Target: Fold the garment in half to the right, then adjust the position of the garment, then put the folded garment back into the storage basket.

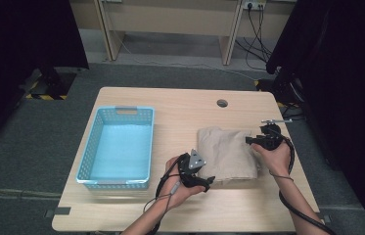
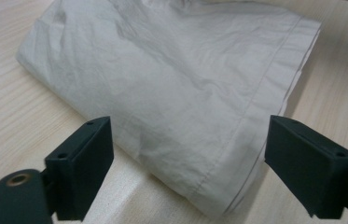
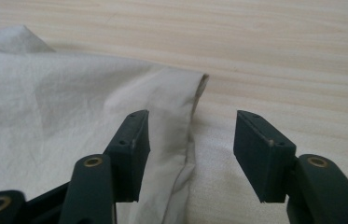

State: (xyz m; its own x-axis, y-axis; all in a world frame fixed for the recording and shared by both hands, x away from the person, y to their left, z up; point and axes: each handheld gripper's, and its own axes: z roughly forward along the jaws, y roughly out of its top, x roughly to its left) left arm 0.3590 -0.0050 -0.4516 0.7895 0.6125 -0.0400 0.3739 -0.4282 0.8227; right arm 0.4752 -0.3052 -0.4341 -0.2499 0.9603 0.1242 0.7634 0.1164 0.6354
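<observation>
In the high view, two forearms come in from the bottom edge. The left gripper (image 1: pixel 208 182) sits low and centre in the frame, w/ its grey plate on top, just at the lower left corner of the folded beige cloth (image 1: pixel 229 154). In the left gripper view, the left gripper (image 2: pixel 188 154) has its jaws wide apart, and the hemmed corner of the cloth (image 2: pixel 171 88) lies between them in the lower centre; the pads do not press on it. The cloth there goes up and to the left across the frame, wrinkled, w/ a stitched hem along its right edge.

The right gripper (image 1: pixel 249 140) is at centre right of the high view, at the right edge of the cloth, approx. level w/ its upper part. In the right gripper view, the right gripper (image 3: pixel 190 154) has its jaws open at a middle width. A raised fold of the cloth (image 3: pixel 69 112) runs up the middle of the frame beside the left jaw; nothing is pinched.

The cloth lies flat on the wood surface (image 1: pixel 185 110), right of centre. Left of it, well apart, stands a light blue basket (image 1: pixel 86 169) w/ perforated walls. Farther up, near the top edge of the surface, is a round cable hole (image 1: pixel 222 103).
</observation>
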